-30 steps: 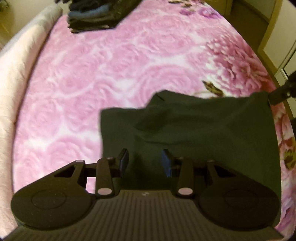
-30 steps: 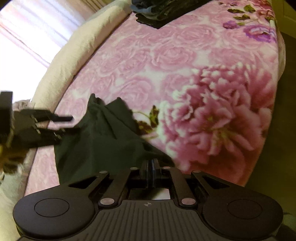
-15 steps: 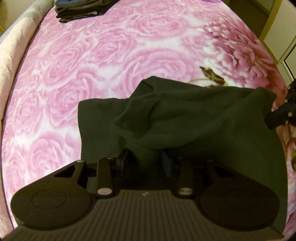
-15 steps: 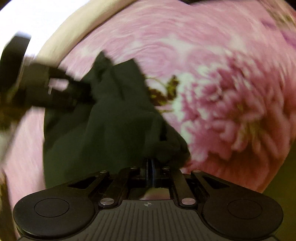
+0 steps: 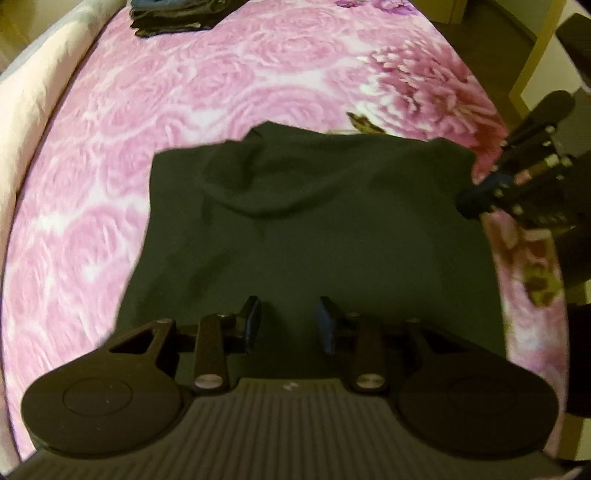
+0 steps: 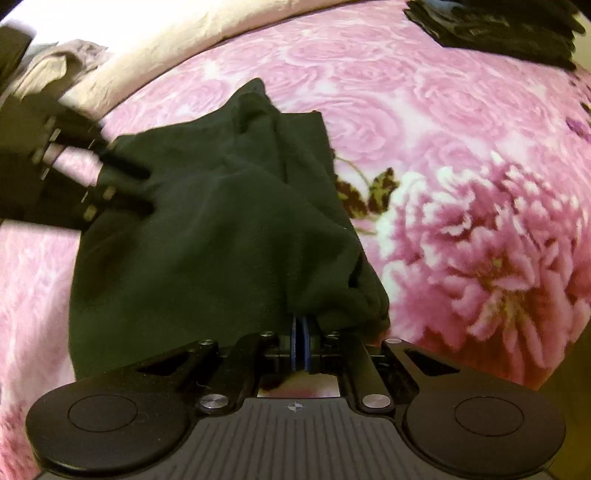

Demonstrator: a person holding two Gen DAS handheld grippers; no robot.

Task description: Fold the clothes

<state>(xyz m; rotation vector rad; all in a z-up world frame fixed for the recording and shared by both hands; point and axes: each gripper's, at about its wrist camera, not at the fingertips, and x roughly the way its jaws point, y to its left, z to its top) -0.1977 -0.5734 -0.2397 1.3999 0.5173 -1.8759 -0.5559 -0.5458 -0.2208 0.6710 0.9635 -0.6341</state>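
Because the bed (image 5: 258, 85) under its pink rose-printed cover is soft and wide, it offers plenty of open room: bare cover stretches beyond the dark green garment (image 5: 314, 221) toward a cream bolster (image 5: 40, 122) along the far side and a stack of folded dark clothes (image 5: 173, 16) at the far end, well apart from the work. On the other side the bed's edge falls off to the floor just beside the big printed flower, so that side looks the one to mind.

The garment lies partly spread near the middle of the bed, limp and light by the look of it, with a loose bunched fold toward its far end; it should drape and sag rather than hold any shape, and corners or hems seem the best places to take hold.

The right gripper (image 6: 300, 332) has its jaws clamped on one bunched corner. The left gripper (image 5: 290, 319) hovers over the cloth, its jaws narrow and closing, nothing visibly pinched between them yet.
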